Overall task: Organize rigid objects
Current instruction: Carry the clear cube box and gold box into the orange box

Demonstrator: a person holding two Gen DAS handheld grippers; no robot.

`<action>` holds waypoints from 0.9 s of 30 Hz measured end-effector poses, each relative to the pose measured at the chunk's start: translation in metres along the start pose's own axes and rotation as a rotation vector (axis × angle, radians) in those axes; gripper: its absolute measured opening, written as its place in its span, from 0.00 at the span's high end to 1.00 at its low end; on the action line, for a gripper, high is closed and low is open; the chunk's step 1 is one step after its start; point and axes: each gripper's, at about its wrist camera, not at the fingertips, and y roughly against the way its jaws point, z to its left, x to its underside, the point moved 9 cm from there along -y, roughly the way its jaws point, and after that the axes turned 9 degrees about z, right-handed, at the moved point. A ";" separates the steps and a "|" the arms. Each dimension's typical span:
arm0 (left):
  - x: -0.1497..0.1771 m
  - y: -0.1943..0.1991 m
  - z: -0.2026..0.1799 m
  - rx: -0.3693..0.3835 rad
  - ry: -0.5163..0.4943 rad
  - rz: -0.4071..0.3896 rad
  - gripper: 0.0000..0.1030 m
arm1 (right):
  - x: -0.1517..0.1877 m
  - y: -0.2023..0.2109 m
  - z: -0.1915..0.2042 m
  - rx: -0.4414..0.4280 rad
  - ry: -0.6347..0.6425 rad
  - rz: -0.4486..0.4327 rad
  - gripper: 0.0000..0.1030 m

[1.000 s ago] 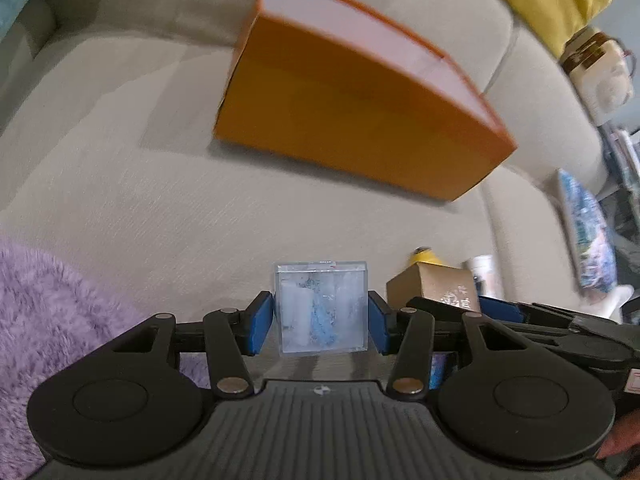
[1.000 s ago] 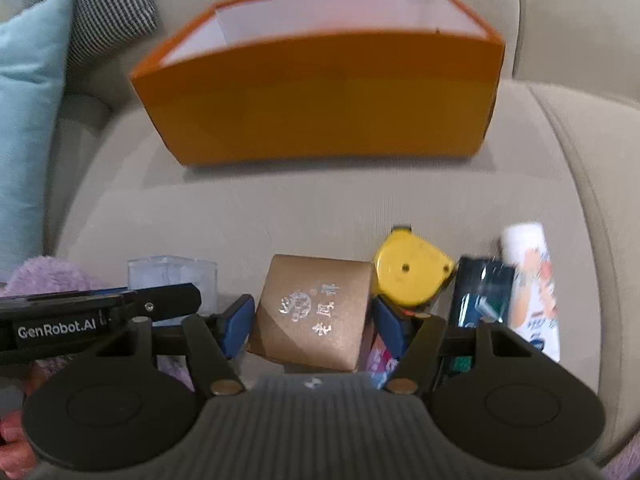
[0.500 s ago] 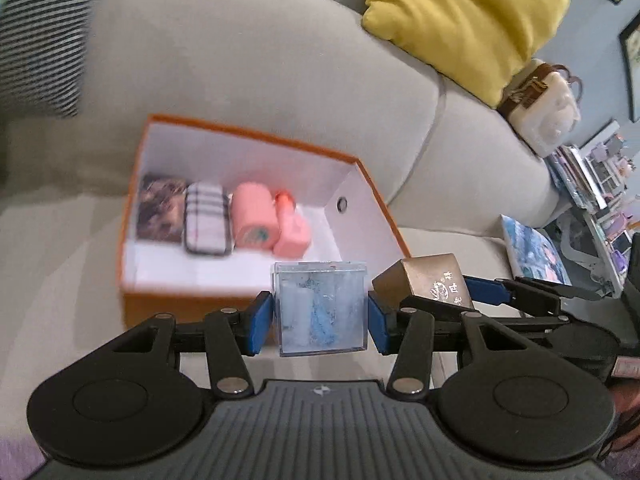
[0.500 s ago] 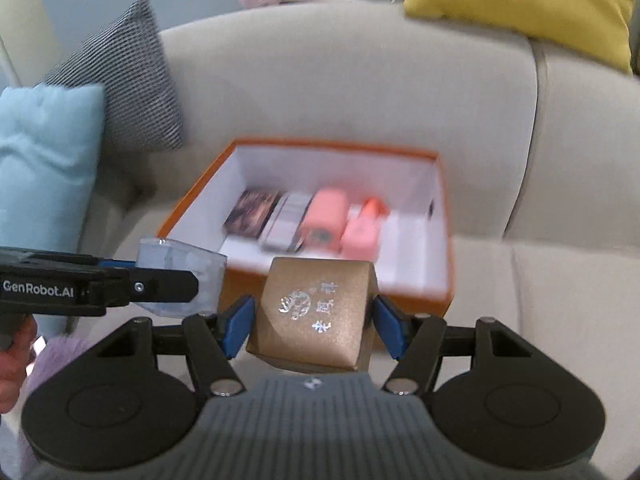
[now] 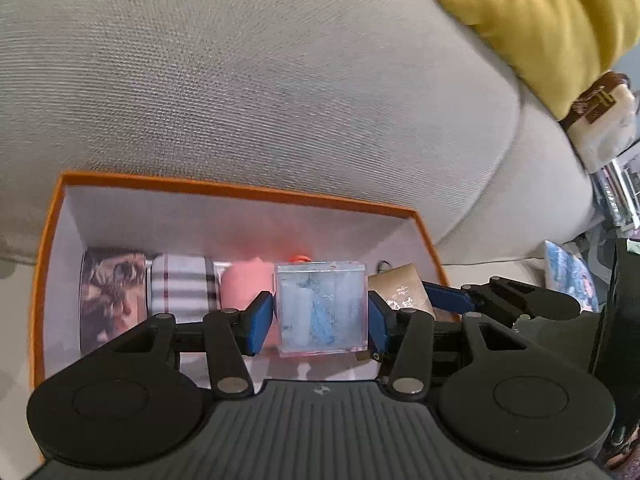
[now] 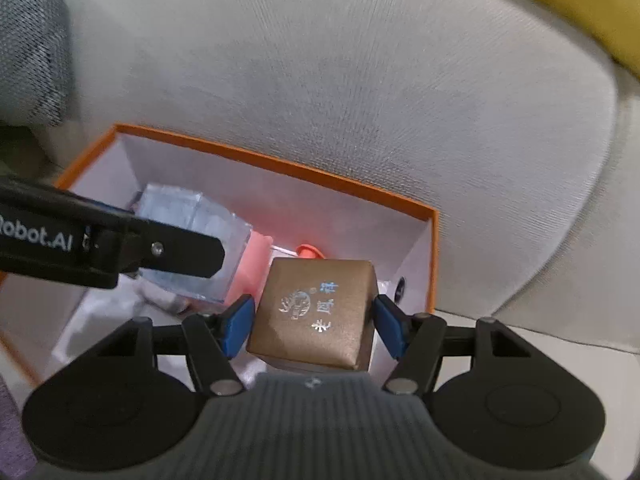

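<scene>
An orange box (image 5: pixel 240 194) with a white inside sits on the seat of a beige sofa (image 5: pixel 260 80), its far wall against the backrest. Along its floor, from the left, lie a dark patterned case (image 5: pixel 110 300), a striped case (image 5: pixel 184 288) and a pink roll (image 5: pixel 246 284); a small orange-red cap (image 6: pixel 308 251) shows just behind the held things.

The left gripper (image 5: pixel 320 312) hangs over the middle of the box with its blue fingers (image 5: pixel 260 322) clamped on the two sides of a clear plastic case (image 5: pixel 322 308), which holds pale and blue contents that are too blurred to name. The case is upright between the pads, above the box floor.

Just to the right, the right gripper (image 6: pixel 314 322) has its fingers (image 6: pixel 238 326) pressed on a square brown gift box (image 6: pixel 316 312) with silver and blue characters on its lid. It hangs over the right end of the orange box, near the right wall. The two held things are close beside each other; whether they touch cannot be told.

A yellow cushion (image 5: pixel 540 16) lies on the sofa back at far right, and a grey checked cushion (image 6: pixel 28 40) at far left.
</scene>
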 end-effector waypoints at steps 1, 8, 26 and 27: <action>-0.002 -0.005 0.002 -0.002 -0.002 0.005 0.45 | -0.003 -0.007 0.000 0.004 0.007 0.009 0.36; -0.013 -0.021 0.011 0.004 -0.004 0.016 0.45 | -0.016 -0.040 -0.003 0.059 0.045 0.035 0.36; -0.009 -0.025 0.001 0.006 -0.026 0.040 0.45 | 0.014 -0.025 -0.005 -0.073 0.216 0.162 0.84; -0.009 -0.024 0.000 0.004 -0.027 0.039 0.45 | 0.016 -0.029 -0.003 -0.076 0.234 0.186 0.90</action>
